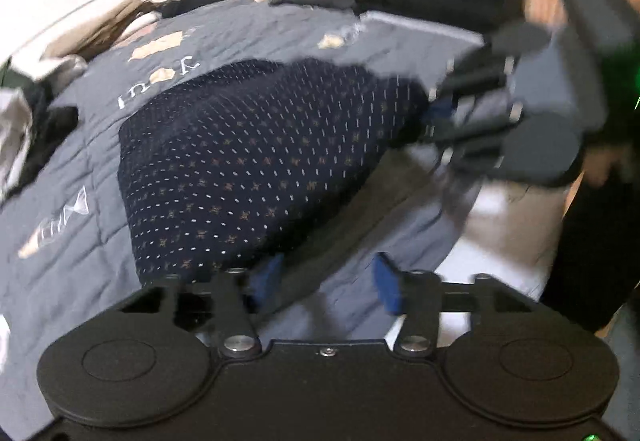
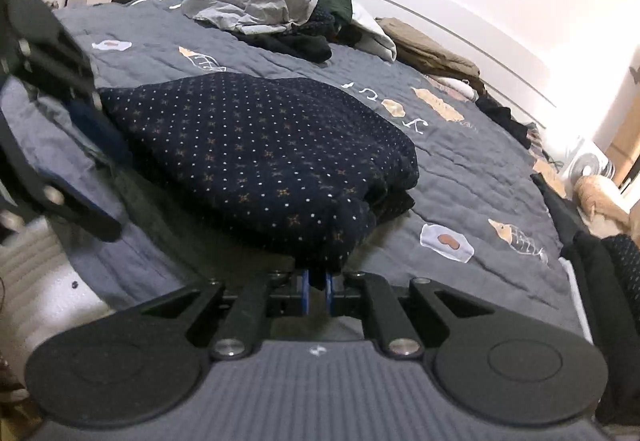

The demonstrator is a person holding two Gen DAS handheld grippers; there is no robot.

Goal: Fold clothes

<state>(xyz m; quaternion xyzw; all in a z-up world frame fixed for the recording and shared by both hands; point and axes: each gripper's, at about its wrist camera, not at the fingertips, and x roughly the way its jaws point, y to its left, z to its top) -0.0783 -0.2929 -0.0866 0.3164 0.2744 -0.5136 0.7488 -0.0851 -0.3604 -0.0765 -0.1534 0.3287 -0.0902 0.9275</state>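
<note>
Right fingers [image 2: 318,291] pinch the near hem of the dotted navy garment [image 2: 260,157] on the bed [image 2: 460,169]; left fingers [image 1: 326,283] part-open, gripping nothing. Next, I judge, the left must grasp the other corner.

Bright indoor light; left view blurred, edges warped.

Each fisheye camera sits just behind its own tool, tilted down and close over the grey quilted bed cover [image 1: 80,177]. Both views share the dark navy dotted folded garment [image 1: 248,161], seen mid-frame from opposite sides [image 2: 256,153].
</note>
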